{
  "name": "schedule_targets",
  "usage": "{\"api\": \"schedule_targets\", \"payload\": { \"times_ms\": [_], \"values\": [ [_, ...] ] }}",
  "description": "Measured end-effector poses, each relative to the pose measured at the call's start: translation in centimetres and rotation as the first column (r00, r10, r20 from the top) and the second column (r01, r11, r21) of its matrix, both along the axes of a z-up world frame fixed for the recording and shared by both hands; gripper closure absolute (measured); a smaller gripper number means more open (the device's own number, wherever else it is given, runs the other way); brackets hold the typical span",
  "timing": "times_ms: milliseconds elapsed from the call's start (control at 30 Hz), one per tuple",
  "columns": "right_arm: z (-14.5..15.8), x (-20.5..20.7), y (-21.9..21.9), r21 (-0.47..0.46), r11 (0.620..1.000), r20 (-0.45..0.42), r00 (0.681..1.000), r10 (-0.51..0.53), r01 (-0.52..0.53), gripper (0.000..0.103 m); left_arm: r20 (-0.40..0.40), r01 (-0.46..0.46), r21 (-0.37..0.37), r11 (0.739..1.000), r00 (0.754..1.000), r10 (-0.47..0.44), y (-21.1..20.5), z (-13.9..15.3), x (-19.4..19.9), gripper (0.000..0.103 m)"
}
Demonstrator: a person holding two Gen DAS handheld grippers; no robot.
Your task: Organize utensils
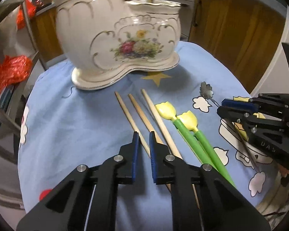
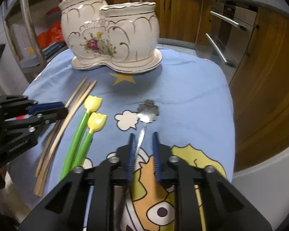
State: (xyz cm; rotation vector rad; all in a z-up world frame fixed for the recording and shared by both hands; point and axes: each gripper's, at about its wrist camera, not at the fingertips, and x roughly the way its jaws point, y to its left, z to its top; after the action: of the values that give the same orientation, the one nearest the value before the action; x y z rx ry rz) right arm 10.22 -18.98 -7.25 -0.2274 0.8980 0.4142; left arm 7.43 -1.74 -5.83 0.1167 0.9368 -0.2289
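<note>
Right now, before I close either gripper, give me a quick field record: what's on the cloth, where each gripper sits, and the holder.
holder: two-compartment ceramic holder, upright at the far end of the cloth
chopsticks: three wooden chopsticks, lying loose
tulip utensils: two green-handled tulip utensils, side by side
spoon: metal spoon, flat on the cloth
left gripper: open, over a chopstick
right gripper: open, straddling the spoon handle

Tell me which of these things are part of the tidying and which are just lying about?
Part of the job:
- three wooden chopsticks
- two green-handled yellow tulip spoons
- flower-bowled metal spoon
- white floral ceramic utensil holder

Just there:
- blue cartoon cloth
- red plastic bag
- wooden cabinets
</note>
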Motion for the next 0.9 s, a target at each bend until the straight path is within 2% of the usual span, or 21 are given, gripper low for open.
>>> {"api": "schedule_targets", "payload": {
  "times_ms": [300,467,767,900],
  "values": [
    [0.4,-1.3,-1.1,0.006,0.998,-0.02,0.998,0.062,-0.062,0.099,-0.037,0.088,0.045,0.995,0.996,-0.087,0.9,0.4,-1.3,0.096],
    [0.1,-1.3,-1.3,0.003,0.998,-0.042,0.997,0.065,-0.065,0.099,-0.047,0.072,0.035,0.997,0.996,-0.07,1.1,0.2,-1.1,0.095],
    [0.0,-1.0,-0.8,0.013,0.998,-0.023,0.998,0.058,-0.058,0.099,0.002,0.034,0.0,0.999,0.999,-0.034,1.3,-0.6,-0.8,0.096],
    [1.0,-1.7,-1.0,0.055,0.995,0.025,0.997,0.076,-0.077,0.099,0.036,0.044,-0.033,0.999,0.998,-0.043,2.1,0.1,-1.5,0.098]
  ]
}}
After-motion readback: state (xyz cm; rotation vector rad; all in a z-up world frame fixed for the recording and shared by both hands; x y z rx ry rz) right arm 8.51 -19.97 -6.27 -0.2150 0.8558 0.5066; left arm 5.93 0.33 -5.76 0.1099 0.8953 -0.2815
